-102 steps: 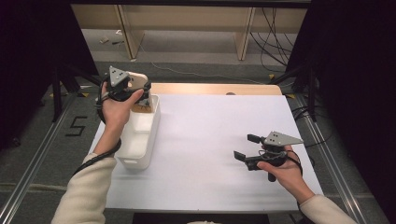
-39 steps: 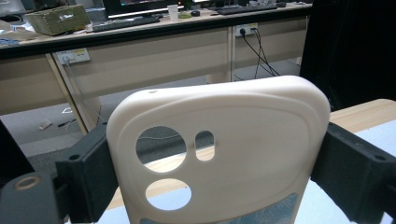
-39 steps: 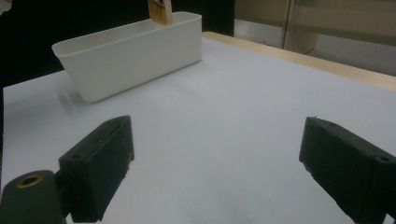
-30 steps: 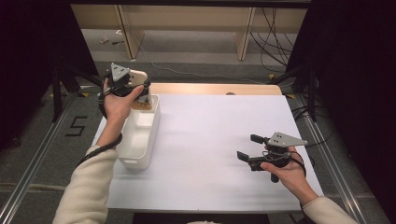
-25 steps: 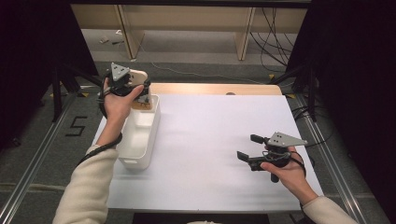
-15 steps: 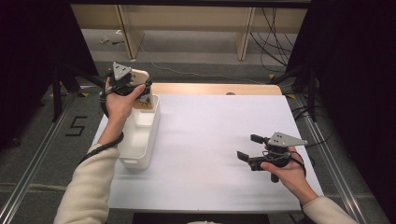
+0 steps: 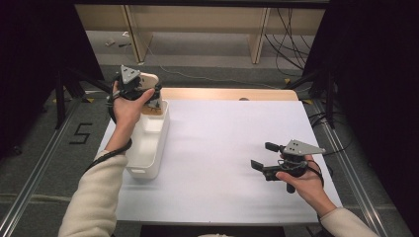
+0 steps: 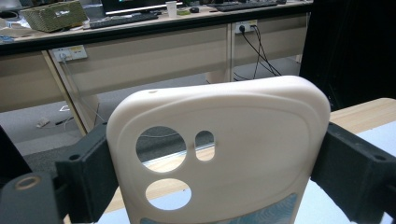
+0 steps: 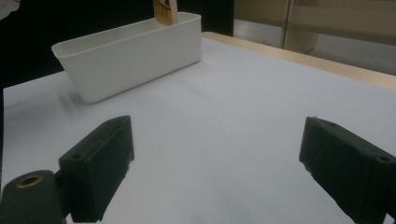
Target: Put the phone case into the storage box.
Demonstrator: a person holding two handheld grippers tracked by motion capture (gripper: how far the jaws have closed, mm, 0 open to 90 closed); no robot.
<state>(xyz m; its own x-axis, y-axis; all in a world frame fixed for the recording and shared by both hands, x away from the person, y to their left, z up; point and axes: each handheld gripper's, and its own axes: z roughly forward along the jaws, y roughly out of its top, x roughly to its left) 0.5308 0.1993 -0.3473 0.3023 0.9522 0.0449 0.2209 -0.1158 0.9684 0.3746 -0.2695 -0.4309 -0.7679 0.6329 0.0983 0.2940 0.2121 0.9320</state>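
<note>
My left gripper (image 7: 146, 89) is held above the far end of a white bin (image 7: 148, 148), shut on a cream phone case (image 7: 148, 79). In the left gripper view the case (image 8: 219, 140) stands upright with its camera cut-outs showing, and both black jaws of the left gripper (image 8: 224, 176) press its side edges. My right gripper (image 7: 261, 155) hovers low over the white table (image 7: 217, 133) at the right, open, with nothing between its jaws. The right gripper view shows the right gripper (image 9: 224, 170) wide apart above bare tabletop, pointing toward the bin (image 9: 130, 51).
A brown flat item (image 9: 166, 11) stands in the bin's far end (image 7: 153, 106). A wooden strip (image 7: 227, 94) runs along the table's far edge. Desk legs and cables (image 7: 281, 34) lie on the floor beyond. Dark curtains flank both sides.
</note>
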